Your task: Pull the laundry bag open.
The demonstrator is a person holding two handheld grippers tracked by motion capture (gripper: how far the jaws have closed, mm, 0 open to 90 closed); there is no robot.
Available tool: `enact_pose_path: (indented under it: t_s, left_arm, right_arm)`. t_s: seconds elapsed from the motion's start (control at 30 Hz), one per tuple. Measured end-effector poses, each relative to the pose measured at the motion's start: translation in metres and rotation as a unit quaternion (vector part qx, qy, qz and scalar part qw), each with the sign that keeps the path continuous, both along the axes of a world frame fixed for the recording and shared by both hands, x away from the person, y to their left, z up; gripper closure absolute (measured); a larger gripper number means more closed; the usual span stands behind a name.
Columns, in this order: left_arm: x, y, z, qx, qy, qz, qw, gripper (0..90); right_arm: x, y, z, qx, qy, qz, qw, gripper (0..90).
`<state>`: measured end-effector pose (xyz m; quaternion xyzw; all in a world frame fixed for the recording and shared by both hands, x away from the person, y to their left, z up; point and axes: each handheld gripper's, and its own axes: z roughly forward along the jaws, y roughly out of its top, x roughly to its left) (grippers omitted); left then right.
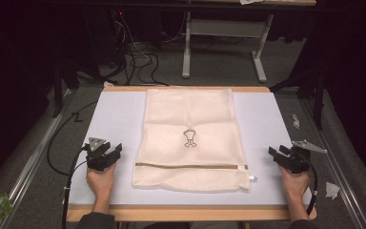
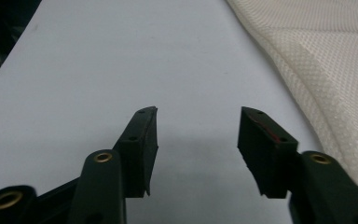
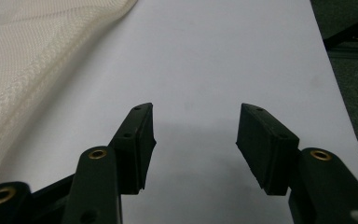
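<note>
A cream mesh laundry bag [image 1: 190,138] lies flat in the middle of the white table mat [image 1: 119,119], zipper [image 1: 190,166] near its front edge and a small dark logo [image 1: 189,138] at its centre. My left gripper [image 1: 108,153] rests on the mat left of the bag, open and holding nothing. In the left gripper view the gripper [image 2: 198,135] shows bare mat between its jaws, with the bag [image 2: 326,70] to the right. My right gripper [image 1: 277,155] rests right of the bag, open. In the right gripper view the gripper [image 3: 196,133] has the bag [image 3: 32,60] at upper left.
The mat covers a wooden table [image 1: 190,213]. Beyond the far edge are cables [image 1: 138,57] on the floor and a white table frame [image 1: 224,43]. Metal rails [image 1: 33,157] run along both sides. Scraps of paper [image 1: 332,190] lie on the floor at right.
</note>
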<state>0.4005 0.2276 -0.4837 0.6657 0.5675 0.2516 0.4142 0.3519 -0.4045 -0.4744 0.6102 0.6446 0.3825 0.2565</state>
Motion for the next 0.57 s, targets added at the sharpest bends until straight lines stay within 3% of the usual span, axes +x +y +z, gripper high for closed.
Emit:
enact_pose_path:
  t_s: [0.03, 0.17, 0.33, 0.57]
  left_arm:
    - [-0.0021, 0.0013, 0.0005, -0.006, -0.009, 0.0, 0.9999, 46.0]
    - [-0.0018, 0.0035, -0.0006, -0.016, -0.004, -0.008, 0.9998, 44.9]
    - [-0.0024, 0.0029, -0.0009, -0.016, -0.007, -0.014, 0.9998, 43.8]
    - [-0.001, 0.0032, -0.0013, -0.018, 0.001, -0.013, 0.9997, 42.5]
  right_arm:
    - [-0.0004, -0.0004, -0.0002, 0.001, -0.003, -0.001, 1.0, 45.5]
    - [-0.0008, 0.002, -0.0005, -0.01, -0.005, 0.001, 0.9999, 43.3]
    - [-0.0007, 0.0038, -0.0007, -0.023, -0.005, 0.003, 0.9997, 42.6]
    - [-0.0003, 0.0039, -0.0008, -0.018, 0.002, 0.001, 0.9998, 40.3]
